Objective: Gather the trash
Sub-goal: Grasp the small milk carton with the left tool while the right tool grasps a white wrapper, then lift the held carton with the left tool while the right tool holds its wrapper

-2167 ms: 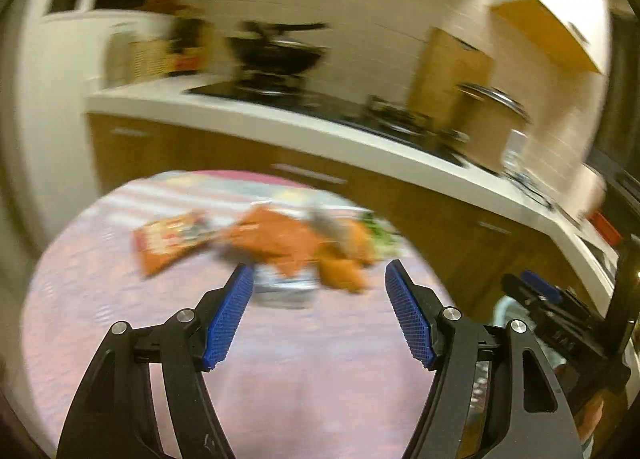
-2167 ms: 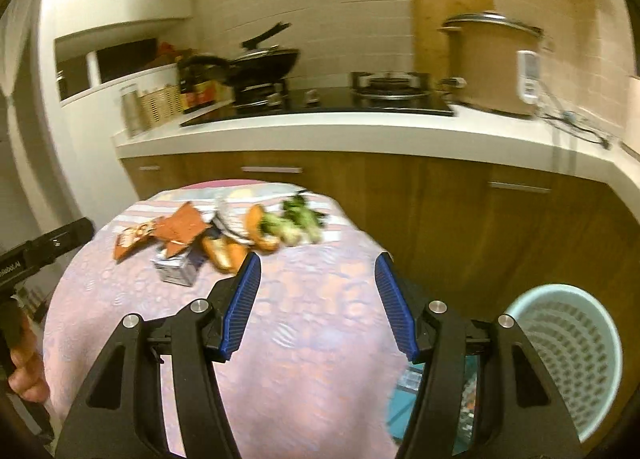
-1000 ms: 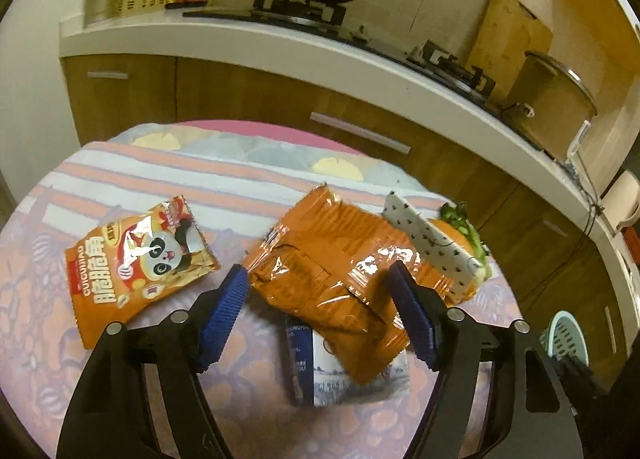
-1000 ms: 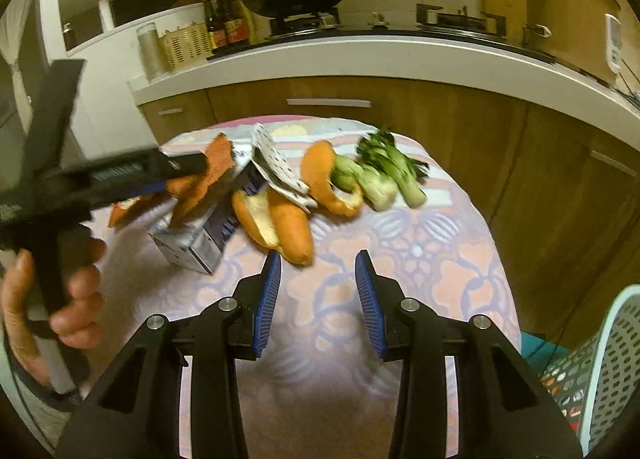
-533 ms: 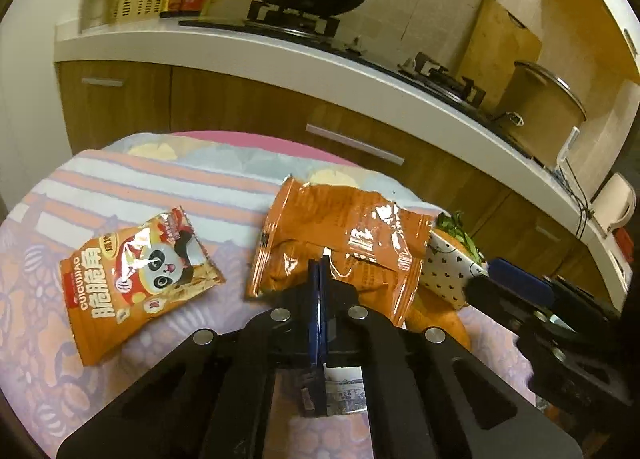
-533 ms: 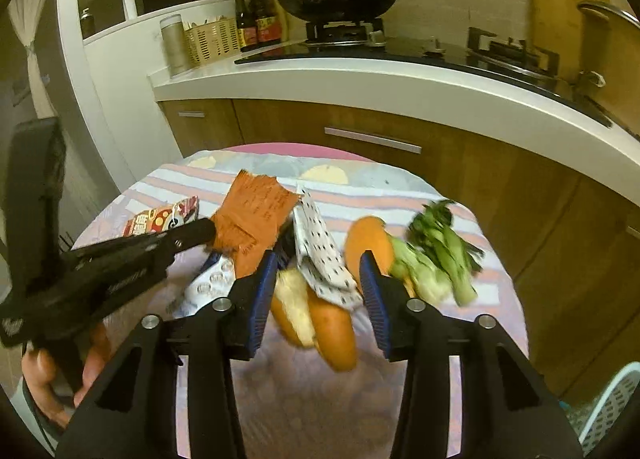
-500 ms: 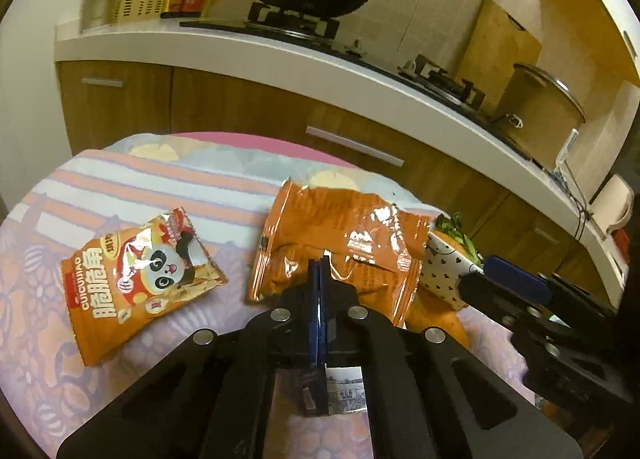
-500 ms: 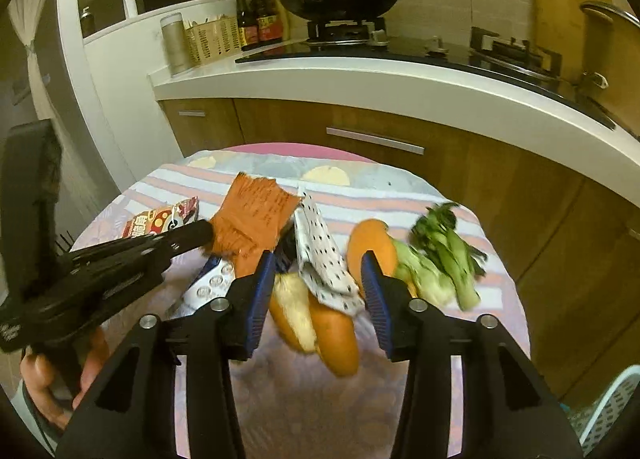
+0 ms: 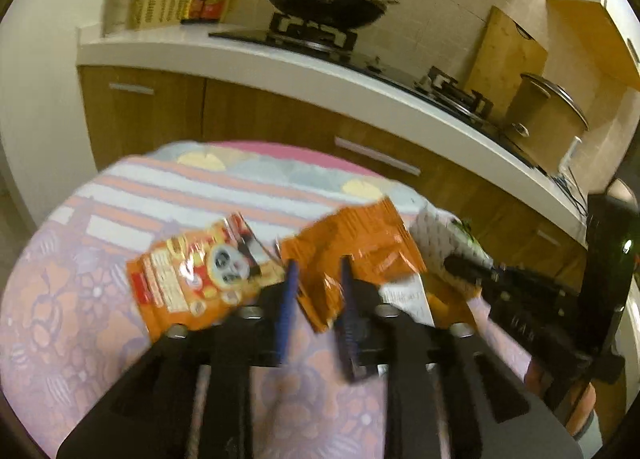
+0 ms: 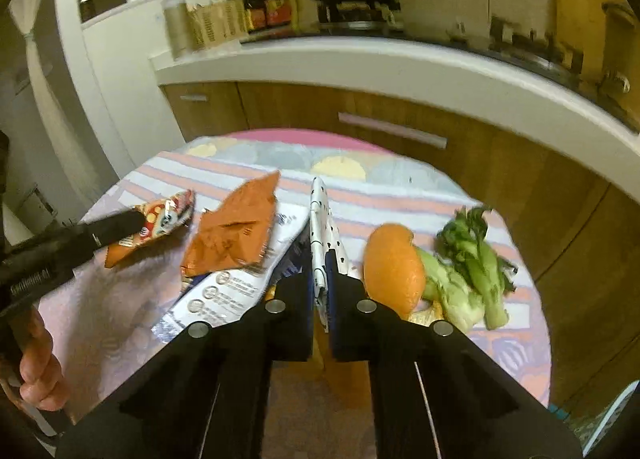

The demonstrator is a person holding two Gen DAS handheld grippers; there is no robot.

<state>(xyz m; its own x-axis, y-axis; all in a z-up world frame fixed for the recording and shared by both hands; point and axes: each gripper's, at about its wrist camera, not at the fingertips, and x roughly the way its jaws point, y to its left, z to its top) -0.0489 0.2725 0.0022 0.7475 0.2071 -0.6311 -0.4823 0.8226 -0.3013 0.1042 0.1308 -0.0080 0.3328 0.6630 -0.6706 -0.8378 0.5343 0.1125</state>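
No label text was legible to me. My right gripper was clenched on the dotted wrapper, left of the orange. My left gripper, jaws just reopening, straddled the orange packet.

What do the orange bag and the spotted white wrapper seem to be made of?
Orange bag: probably thin plastic film, glossy; it creases sharply and glints. Spotted white wrapper: thin and matte, perhaps paper or soft plastic; it stands on edge, pinched in the right gripper.

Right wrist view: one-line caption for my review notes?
Right gripper shut on polka-dot wrapper, beside orange peel and greens.
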